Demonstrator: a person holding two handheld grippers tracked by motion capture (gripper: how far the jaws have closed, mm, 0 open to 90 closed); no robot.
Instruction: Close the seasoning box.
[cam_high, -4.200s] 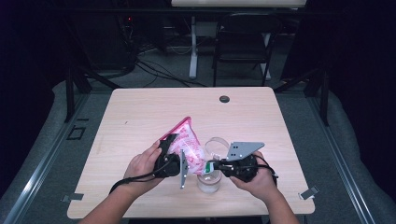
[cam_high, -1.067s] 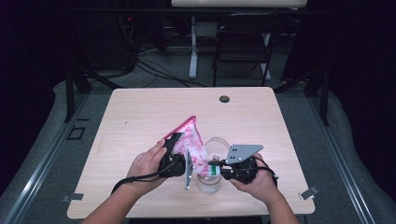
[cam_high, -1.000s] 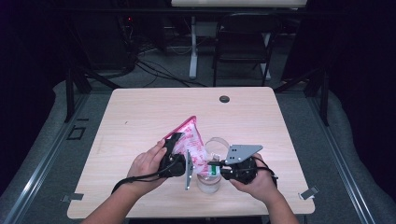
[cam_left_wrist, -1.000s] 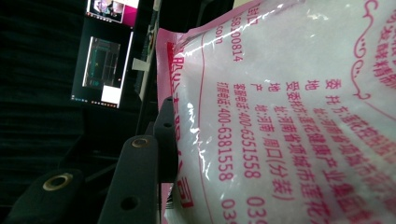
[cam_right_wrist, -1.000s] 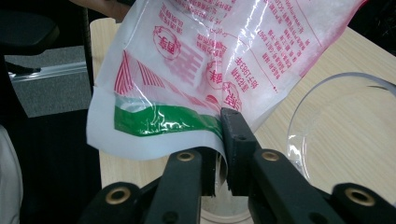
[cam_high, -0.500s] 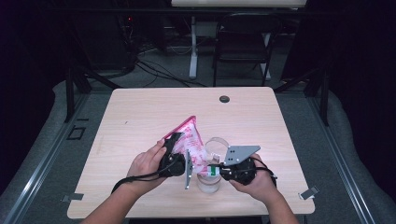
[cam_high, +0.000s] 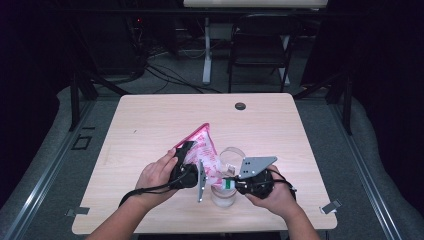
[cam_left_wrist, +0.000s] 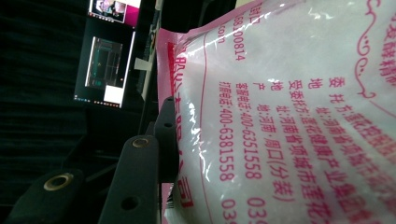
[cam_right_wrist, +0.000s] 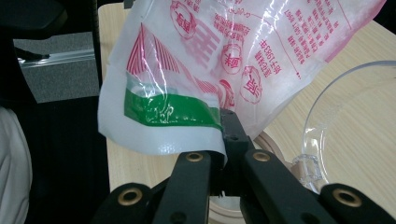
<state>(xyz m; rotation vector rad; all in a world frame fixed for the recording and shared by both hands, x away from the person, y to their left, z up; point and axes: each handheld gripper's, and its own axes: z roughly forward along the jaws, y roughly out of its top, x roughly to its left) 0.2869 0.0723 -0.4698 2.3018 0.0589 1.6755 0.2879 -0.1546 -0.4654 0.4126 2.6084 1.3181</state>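
Observation:
A pink and white plastic bag (cam_high: 204, 152) with red print is held tilted above the table, its pink sealed end pointing up and back. My left gripper (cam_high: 187, 162) is shut on the bag's side; in the left gripper view one black finger (cam_left_wrist: 166, 133) presses on the bag (cam_left_wrist: 289, 116). My right gripper (cam_high: 231, 184) is shut on the bag's lower corner, and in the right gripper view its jaws (cam_right_wrist: 227, 128) pinch the white edge under the green band (cam_right_wrist: 173, 112). A clear container (cam_high: 222, 196) stands right below that corner.
A clear round bowl (cam_high: 233, 155) sits just behind the bag; its rim (cam_right_wrist: 327, 116) is at the right in the right gripper view. A small black disc (cam_high: 240, 106) lies near the table's far edge. The wooden table (cam_high: 150, 120) has its front edge close under both hands.
Since the oldest frame my left hand has rolled and the bag's pink tip has risen slightly. Over the last second nothing has visibly moved.

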